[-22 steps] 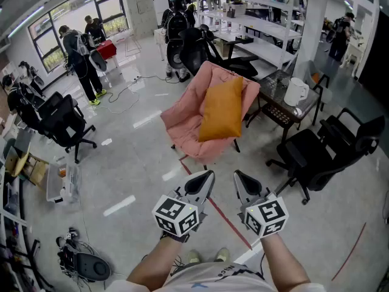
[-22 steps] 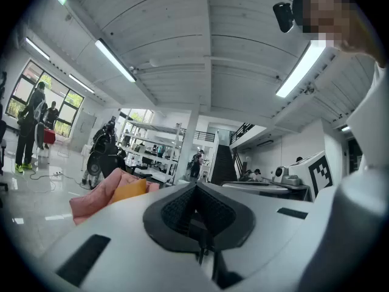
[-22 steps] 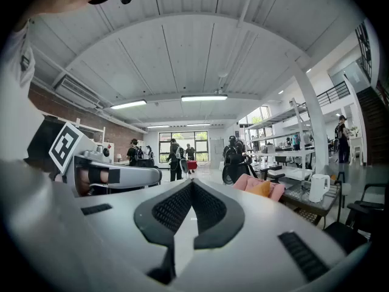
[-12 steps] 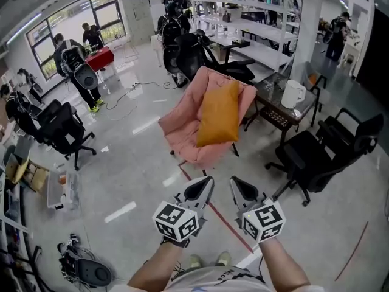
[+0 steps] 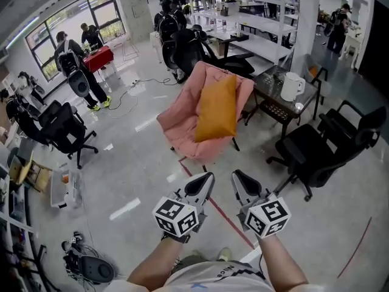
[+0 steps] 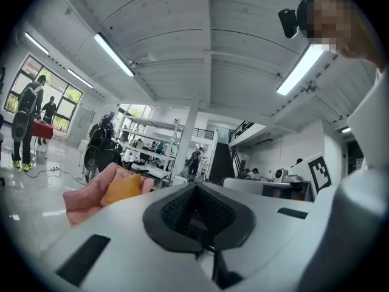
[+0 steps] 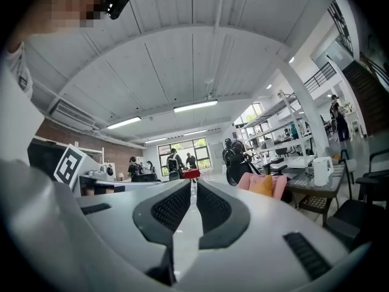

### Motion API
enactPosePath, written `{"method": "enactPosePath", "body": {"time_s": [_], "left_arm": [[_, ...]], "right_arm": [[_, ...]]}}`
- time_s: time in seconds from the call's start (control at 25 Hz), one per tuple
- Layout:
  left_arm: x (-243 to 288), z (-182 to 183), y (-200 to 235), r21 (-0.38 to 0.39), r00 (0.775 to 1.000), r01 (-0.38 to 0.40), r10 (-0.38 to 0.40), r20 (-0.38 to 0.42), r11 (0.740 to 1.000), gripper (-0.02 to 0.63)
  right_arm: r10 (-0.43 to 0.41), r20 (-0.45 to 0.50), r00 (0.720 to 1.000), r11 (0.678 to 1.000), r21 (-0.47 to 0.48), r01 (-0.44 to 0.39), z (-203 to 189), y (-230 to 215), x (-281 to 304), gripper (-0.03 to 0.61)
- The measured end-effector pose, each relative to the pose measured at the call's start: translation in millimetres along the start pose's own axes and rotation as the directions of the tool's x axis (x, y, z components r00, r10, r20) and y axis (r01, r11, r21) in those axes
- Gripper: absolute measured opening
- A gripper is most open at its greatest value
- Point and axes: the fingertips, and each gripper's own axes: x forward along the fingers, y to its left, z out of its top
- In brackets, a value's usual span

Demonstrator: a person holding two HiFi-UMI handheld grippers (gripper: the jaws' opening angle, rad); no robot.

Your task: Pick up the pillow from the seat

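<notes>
An orange pillow [image 5: 216, 107] leans upright against the back of a pink chair [image 5: 182, 123] in the middle of the floor, well ahead of me. My left gripper [image 5: 205, 178] and right gripper [image 5: 238, 176] are held side by side low in the head view, short of the chair and apart from it. Both are shut with nothing between the jaws. In the left gripper view the pillow [image 6: 121, 188] shows small, left of the shut left gripper [image 6: 196, 190]. In the right gripper view the pillow [image 7: 265, 185] lies right of the shut right gripper [image 7: 193, 184].
A dark side table [image 5: 276, 105] with a white kettle [image 5: 293, 86] stands right of the chair. Black office chairs [image 5: 325, 145] sit at the right and one [image 5: 61, 126] at the left. A red tape line [image 5: 226, 219] crosses the floor. People [image 5: 70, 53] stand by the far windows.
Both grippers keep the same shut pose side by side. The view has drifted a little, so the chair and pillow sit slightly further left; a person at the back left has shifted.
</notes>
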Motion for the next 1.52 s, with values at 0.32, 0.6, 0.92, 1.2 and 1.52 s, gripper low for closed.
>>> {"method": "enactPosePath", "body": {"time_s": [0.32,0.6,0.92,1.2,1.52], "left_arm": [[32.4,-11.8,-0.8,0.001,1.000,-0.011,0.011,-0.028,1.000,0.009],[64.1,-11.4,30.9,0.001,0.999,-0.014,0.014,-0.033,1.000,0.010],[130.6,-8.2,112.8,0.013,0.999,0.011,-0.010,-0.042,1.000,0.010],[198.6,4.6,201.4,0.051,0.996,0.053,-0.049,-0.076,0.997,0.010],[268.7,10.5,271.2,0.042,0.987,0.125,-0.120,-0.107,0.991,0.010]], "right_arm": [[0.033,0.004,0.999,0.998,0.050,-0.033,0.3,-30.3,1.5,0.020],[0.033,-0.014,0.999,0.997,0.073,-0.032,-7.6,-57.2,37.3,0.111],[0.013,-0.055,0.998,0.995,0.102,-0.007,-19.8,-106.4,129.6,0.129],[-0.059,-0.088,0.994,0.994,0.091,0.067,-26.4,-156.5,231.0,0.129],[-0.158,-0.099,0.982,0.983,0.077,0.165,-29.3,-218.1,309.1,0.129]]}}
